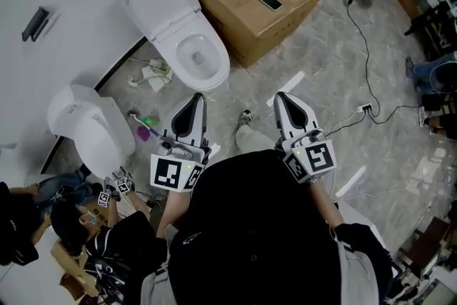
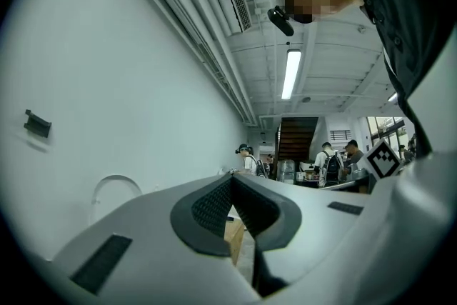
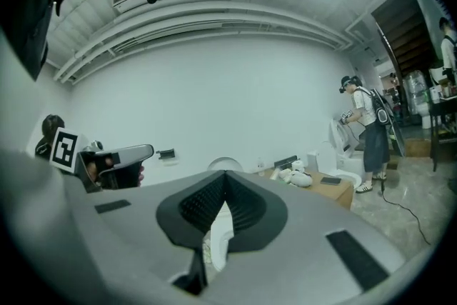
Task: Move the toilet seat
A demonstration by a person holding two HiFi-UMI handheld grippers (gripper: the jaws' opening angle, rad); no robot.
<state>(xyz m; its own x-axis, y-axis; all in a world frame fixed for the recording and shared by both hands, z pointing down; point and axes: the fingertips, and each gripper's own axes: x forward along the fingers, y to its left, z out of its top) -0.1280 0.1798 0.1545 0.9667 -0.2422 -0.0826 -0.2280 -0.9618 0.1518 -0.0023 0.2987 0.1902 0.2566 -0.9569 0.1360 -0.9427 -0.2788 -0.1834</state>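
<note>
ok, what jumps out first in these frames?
The white toilet, lid raised, sits at upper centre of the head view, with a cluttered cardboard box to its right. Below it, the left gripper and right gripper are side by side, both shut and empty, short of the toilet. A second toilet sits at far left.

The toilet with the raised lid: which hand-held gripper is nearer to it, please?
Left. The left hand-held gripper is just short of the toilet's front rim, pointing at it; the right hand-held gripper is farther off, to its right.
</note>
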